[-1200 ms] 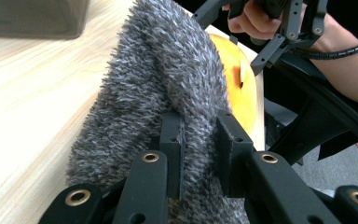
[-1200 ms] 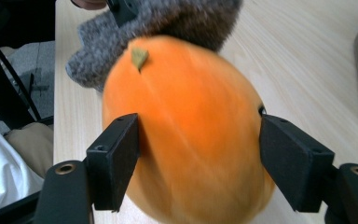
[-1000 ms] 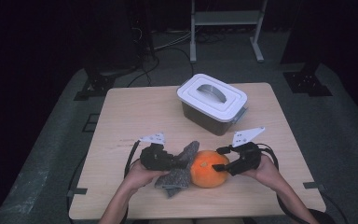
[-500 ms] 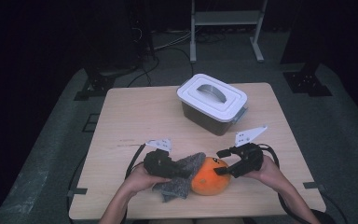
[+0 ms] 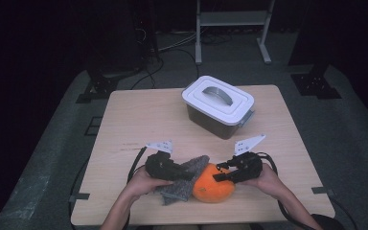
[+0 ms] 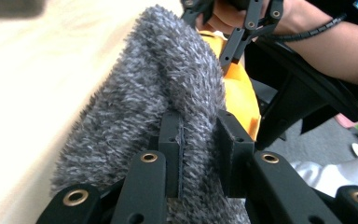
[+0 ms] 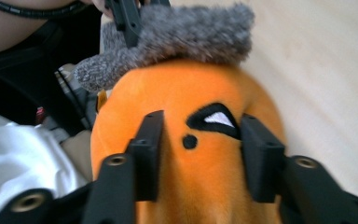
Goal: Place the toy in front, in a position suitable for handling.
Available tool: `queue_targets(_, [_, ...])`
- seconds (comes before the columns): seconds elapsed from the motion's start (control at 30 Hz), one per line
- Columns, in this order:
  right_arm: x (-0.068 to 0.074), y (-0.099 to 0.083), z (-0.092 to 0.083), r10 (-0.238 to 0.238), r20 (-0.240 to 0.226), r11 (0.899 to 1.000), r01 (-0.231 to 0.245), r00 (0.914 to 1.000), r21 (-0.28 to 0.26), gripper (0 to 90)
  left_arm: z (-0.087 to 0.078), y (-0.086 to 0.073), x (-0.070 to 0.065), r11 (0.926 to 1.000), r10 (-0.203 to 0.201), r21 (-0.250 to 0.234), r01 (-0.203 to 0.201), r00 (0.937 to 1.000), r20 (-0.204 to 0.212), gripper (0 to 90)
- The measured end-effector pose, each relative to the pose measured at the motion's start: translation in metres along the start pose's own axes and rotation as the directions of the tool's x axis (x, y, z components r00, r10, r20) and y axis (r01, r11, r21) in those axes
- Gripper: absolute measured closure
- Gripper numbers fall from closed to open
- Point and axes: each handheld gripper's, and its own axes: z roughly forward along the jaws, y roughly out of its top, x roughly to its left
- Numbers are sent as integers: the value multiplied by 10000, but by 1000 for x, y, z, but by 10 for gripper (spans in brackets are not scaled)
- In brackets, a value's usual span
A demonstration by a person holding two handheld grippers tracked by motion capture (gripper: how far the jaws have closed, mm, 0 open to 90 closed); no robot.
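Orange plush toy point(image 5: 213, 188) partly under grey cloth point(image 5: 184, 183)

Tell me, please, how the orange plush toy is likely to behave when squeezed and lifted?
The orange plush toy looks soft and fuzzy, so it probably dents under the right gripper rather than slipping. Its rounded shape suggests it could roll if nudged. It is probably light.

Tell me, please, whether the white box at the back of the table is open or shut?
Shut: the box has its white lid seated flat on top, handle lying down.
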Motion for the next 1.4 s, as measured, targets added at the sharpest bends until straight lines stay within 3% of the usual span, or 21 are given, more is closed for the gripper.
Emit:
queue_targets(0.07, [5, 4, -1, -366, 391, 9986, 380, 9986, -363, 588, -5, 2, -1, 9997, 57, -239, -62, 9998, -197, 747])
queue_targets(0.17, [9, 8, 0, -986, 1074, 9928, 1052, 9893, -576, 587, -13, 5, 0, 9978, 32, -659, -58, 9992, -389, 748])
queue_targets(0.27, [8, 8, 4, -1059, 1251, 9911, 1149, 9865, -670, 565, -15, 3, 2, 9979, 6, -646, -49, 9978, -660, 748])
queue_targets(0.33, [8, 6, 8, -1300, 994, 9905, 1338, 9865, -331, 513, -10, -1, 5, 9995, -48, -311, 24, 9969, -789, 747])
queue_targets(0.47, [8, 12, 1, -1005, 724, 9946, 1020, 9923, -176, 337, 1, -7, 7, 9998, -129, 112, 134, 9989, -457, 747])
queue_targets(0.57, [5, 15, -7, -676, 858, 9965, 716, 9940, -442, 290, 2, -6, 5, 9996, -57, 264, 64, 9997, -254, 746])
queue_targets(0.67, [2, 13, -6, -629, 879, 9978, 645, 9941, -145, 278, 3, -7, 4, 9996, -104, 275, 107, 9999, -123, 746])
queue_targets(0.73, [2, 10, 0, -585, 728, 9982, 575, 9956, 170, 282, 3, -7, 4, 9993, -64, 361, 66, 10000, -57, 746])
queue_targets(0.87, [4, 0, 5, -872, 721, 9959, 851, 9936, 309, 493, -2, -7, 5, 9995, 10, 328, -3, 9998, -189, 748])
queue_targets(0.93, [5, -3, 5, -1046, 751, 9944, 1029, 9917, 255, 568, -8, -7, 5, 9997, 4, 239, 6, 9992, -395, 751])
queue_targets(1.0, [8, -3, 3, -1208, 863, 9925, 1187, 9889, 287, 569, -15, -7, 6, 9999, -27, 125, 34, 9985, -549, 752])
queue_targets(1.1, [7, -2, 0, -1161, 664, 9932, 1156, 9910, 112, 457, -24, -8, 5, 10000, -11, 0, 11, 9972, -750, 751])
queue_targets(1.17, [7, 0, -3, -833, 441, 9963, 842, 9955, -188, 372, -42, -9, 3, 9999, 41, -114, -55, 9934, -1148, 751])
queue_targets(1.4, [6, 5, -12, -818, 667, 9953, 850, 9944, -466, 292, -91, -18, 4, 9993, -158, -374, 79, 9765, -2150, 751])
